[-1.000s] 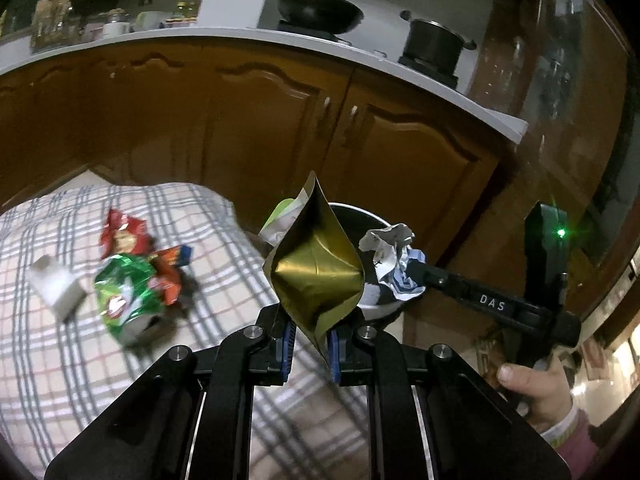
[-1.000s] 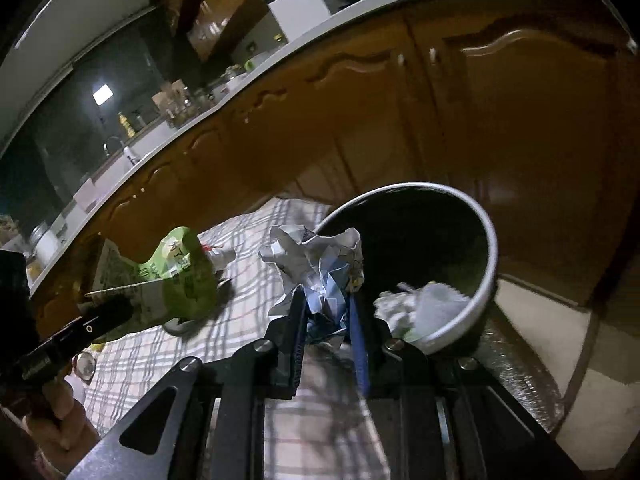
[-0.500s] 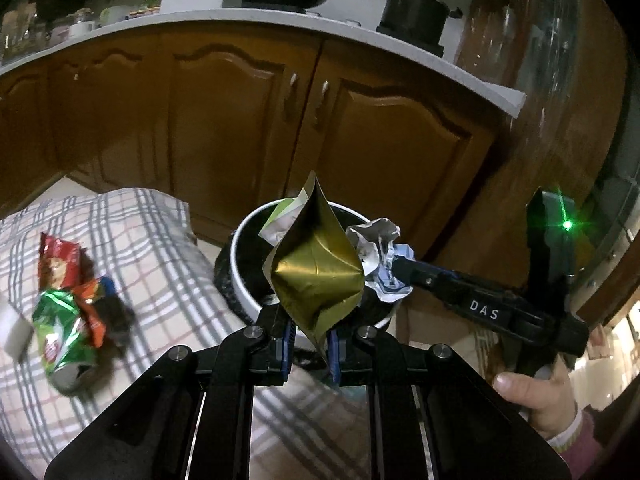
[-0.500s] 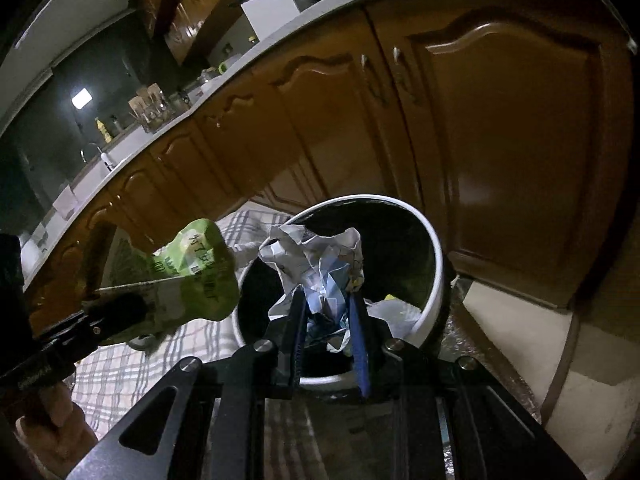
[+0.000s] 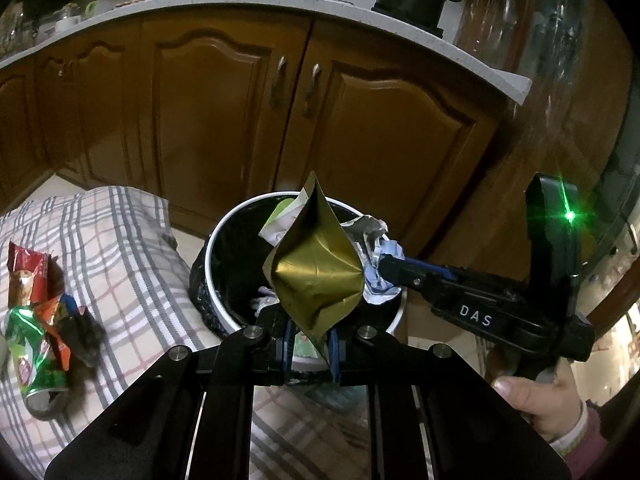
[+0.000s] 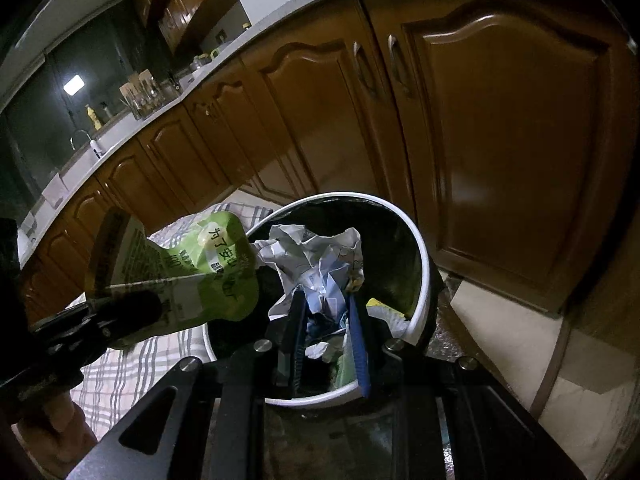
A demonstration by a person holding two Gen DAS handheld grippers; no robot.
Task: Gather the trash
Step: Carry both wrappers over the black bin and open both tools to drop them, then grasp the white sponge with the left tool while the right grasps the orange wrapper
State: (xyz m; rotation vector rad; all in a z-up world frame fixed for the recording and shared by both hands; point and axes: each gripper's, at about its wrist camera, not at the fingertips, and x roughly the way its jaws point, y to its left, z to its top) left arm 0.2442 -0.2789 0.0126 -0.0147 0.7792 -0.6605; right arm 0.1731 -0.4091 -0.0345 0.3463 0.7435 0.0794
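Trash was held over the white-rimmed bin (image 5: 216, 240) by both tools: a gold-backed green pouch (image 5: 316, 276) was pinched in the left gripper (image 5: 310, 350), and a crumpled paper wad (image 6: 316, 264) was clamped in the right gripper (image 6: 328, 344) beside it.

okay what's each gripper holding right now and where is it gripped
The left hand-held gripper pinches the foil pouch by its bottom corner. The right hand-held gripper clamps the crumpled paper at its lower end.
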